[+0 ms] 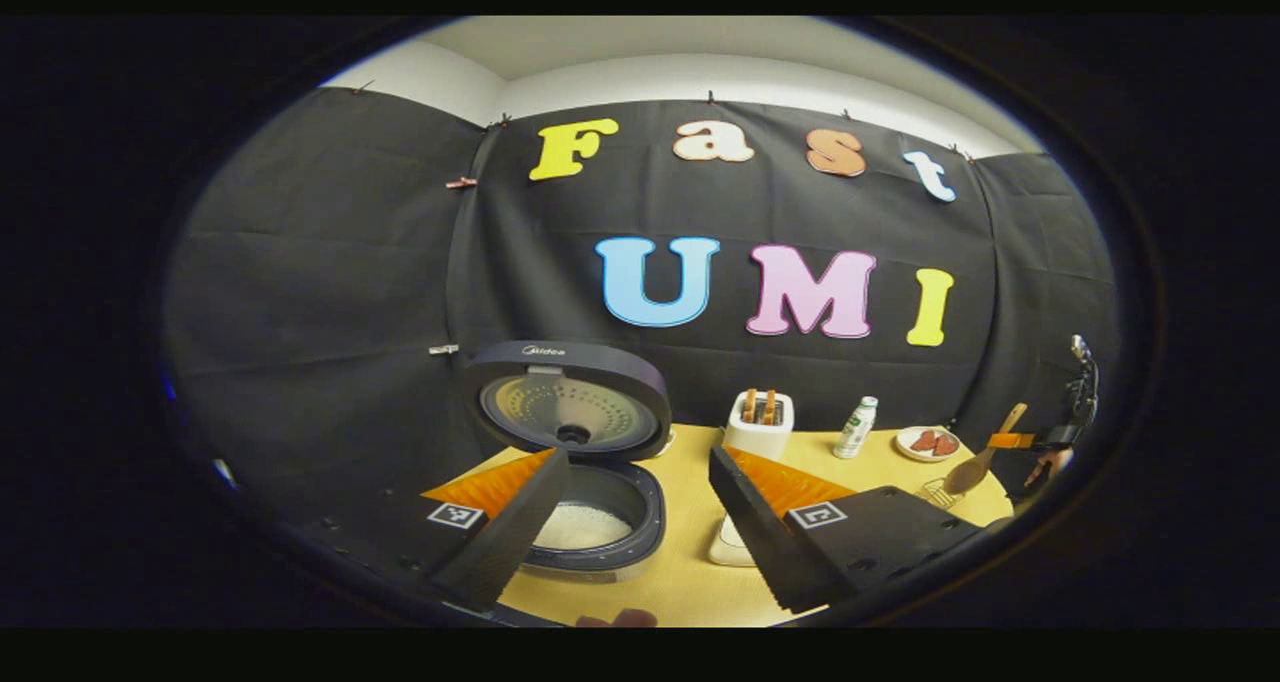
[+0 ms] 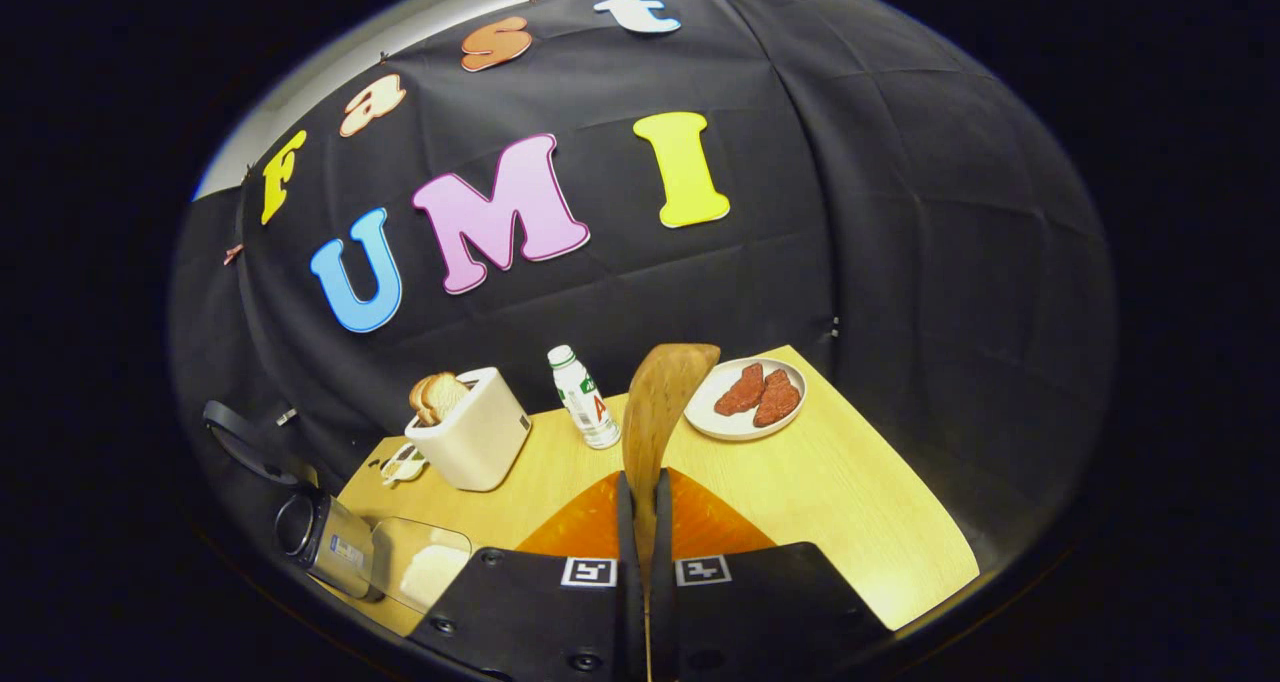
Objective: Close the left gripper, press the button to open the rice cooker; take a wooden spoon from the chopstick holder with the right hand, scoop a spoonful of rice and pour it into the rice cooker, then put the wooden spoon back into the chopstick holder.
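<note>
While the rice cooker [image 1: 585,462] stands with its lid raised, white rice shows in the inner pot, partly hidden behind one finger of the left claw [image 1: 640,522]. That claw is spread wide above the wooden surface [image 1: 690,572], its two fingers well apart with nothing between them. Just beyond its other finger a pale container [image 1: 728,547] on the surface is mostly covered, so its shape is hard to read.

Farther back in the left gripper view stand a white toaster [image 1: 759,424] holding bread, a small bottle [image 1: 856,427] and a plate [image 1: 927,443] with reddish slices. At the far right edge the right claw [image 1: 1010,440] grips the handle of the wooden spoon [image 1: 975,467], whose bowl points down over a wire chopstick holder [image 1: 935,492]; that holder is small and cut by the left finger, and whether the spoon touches it cannot be told. A hand [image 1: 1045,467] behind the right claw is dim and barely readable.

From the right gripper view, the right claw [image 2: 640,522] is clamped on the wooden spoon [image 2: 662,402], both fingers pressing its handle, the bowl rising toward the plate [image 2: 745,399]. The toaster [image 2: 470,442] and the bottle [image 2: 585,397] stand to its left. Low at the left edge the rice cooker [image 2: 320,527] is distorted and partly cut off, and a clear container [image 2: 425,567] of white rice lies just beside it.
</note>
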{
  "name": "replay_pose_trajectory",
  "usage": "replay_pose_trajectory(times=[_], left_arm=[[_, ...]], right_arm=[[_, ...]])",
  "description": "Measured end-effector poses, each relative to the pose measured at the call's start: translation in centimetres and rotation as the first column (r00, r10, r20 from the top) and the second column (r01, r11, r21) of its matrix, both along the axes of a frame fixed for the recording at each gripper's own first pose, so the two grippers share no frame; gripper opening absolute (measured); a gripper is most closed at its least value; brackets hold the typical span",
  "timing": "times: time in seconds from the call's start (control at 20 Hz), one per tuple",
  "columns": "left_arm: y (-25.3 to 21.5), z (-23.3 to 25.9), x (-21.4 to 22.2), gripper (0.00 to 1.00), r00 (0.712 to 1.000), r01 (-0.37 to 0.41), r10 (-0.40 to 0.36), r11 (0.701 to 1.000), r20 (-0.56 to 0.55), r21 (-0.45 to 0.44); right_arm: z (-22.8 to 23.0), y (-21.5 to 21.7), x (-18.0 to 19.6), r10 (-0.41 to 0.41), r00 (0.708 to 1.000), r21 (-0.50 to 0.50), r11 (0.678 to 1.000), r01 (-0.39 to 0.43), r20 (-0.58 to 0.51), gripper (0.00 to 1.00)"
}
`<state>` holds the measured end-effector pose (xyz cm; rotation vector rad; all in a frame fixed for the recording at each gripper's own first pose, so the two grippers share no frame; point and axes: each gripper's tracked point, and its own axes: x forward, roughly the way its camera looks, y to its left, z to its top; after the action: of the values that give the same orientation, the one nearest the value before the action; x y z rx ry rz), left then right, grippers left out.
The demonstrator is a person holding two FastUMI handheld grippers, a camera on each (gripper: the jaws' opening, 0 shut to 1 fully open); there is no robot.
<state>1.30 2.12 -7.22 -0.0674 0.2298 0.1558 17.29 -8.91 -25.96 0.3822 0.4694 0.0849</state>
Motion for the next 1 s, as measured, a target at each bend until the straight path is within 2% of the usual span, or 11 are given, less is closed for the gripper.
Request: replay_pose_trajectory(times=[0.3,0.7,0.85,0.9,0.95,1.0], left_arm=[[-1.1,0.0,-0.2,0.95,0.999,-0.04,0.04,0.999,-0.027,0.01],[-1.5,-0.2,0.1,0.95,0.997,-0.055,0.055,0.998,-0.048,0.009],[-1.5,0.0,0.4,0.95,0.998,-0.046,0.046,0.999,-0.046,0.011],[-1.5,0.1,0.5,0.95,0.998,-0.042,0.042,0.999,-0.043,0.01],[-1.5,0.2,0.5,0.95,0.998,-0.039,0.039,0.999,-0.042,0.01],[-1.6,0.1,0.7,0.95,0.999,-0.035,0.035,0.999,-0.04,0.008]], right_arm=[[-4.9,1.6,1.0,0.073,0.994,0.02,0.997,-0.072,-0.086,0.07],[-7.8,2.9,2.1,0.093,0.982,0.069,0.994,-0.082,-0.167,0.08],[-8.1,2.3,1.4,0.078,0.98,0.133,0.99,-0.055,-0.181,0.14],[-8.0,1.9,1.5,0.061,0.981,0.133,0.99,-0.036,-0.186,0.19],[-7.7,1.5,1.2,0.048,0.981,0.131,0.991,-0.023,-0.187,0.3],[-7.6,1.4,1.2,0.038,0.981,0.129,0.992,-0.013,-0.189,0.37]])
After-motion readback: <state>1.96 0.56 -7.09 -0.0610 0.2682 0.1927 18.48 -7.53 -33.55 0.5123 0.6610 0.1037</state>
